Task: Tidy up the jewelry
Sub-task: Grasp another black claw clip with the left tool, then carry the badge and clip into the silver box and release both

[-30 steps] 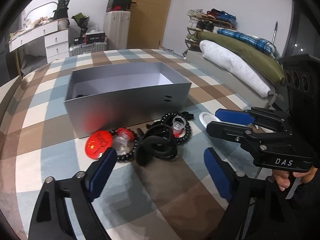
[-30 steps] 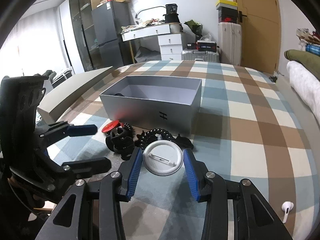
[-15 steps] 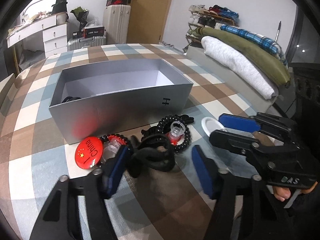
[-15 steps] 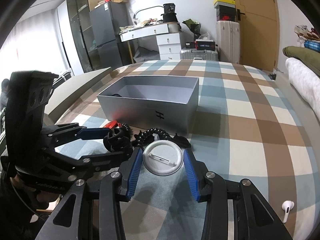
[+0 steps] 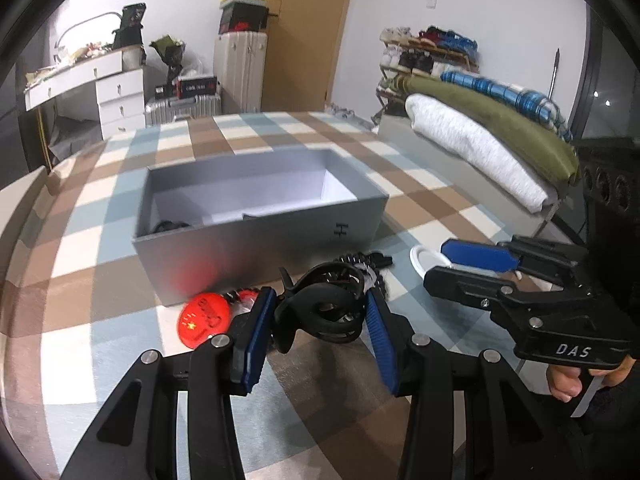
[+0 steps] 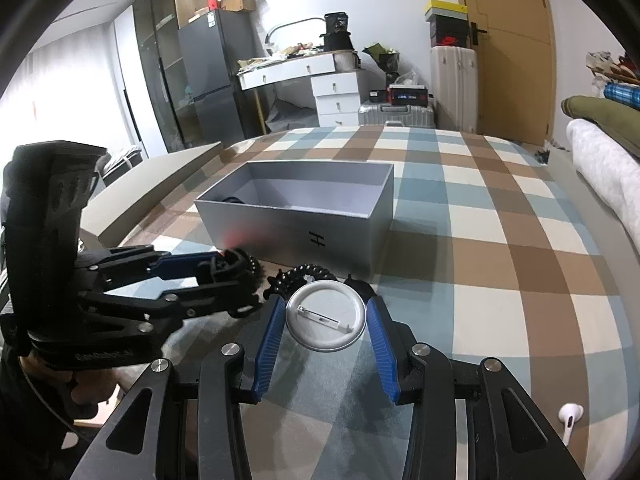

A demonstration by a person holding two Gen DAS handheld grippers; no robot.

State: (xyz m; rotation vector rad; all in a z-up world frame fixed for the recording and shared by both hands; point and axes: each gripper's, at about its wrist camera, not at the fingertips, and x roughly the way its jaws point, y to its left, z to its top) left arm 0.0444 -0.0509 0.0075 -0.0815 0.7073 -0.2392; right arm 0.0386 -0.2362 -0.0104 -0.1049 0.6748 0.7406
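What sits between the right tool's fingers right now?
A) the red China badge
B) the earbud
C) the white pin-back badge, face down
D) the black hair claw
C: in the right wrist view the white pin-back badge lies pin side up between the right tool fingers, which flank it.

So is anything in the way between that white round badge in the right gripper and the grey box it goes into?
Partly. A black coiled hair tie lies on the checked cloth directly between the white pin badge and the open grey box. The box's near wall also faces the right gripper, so the badge has to go up and over.
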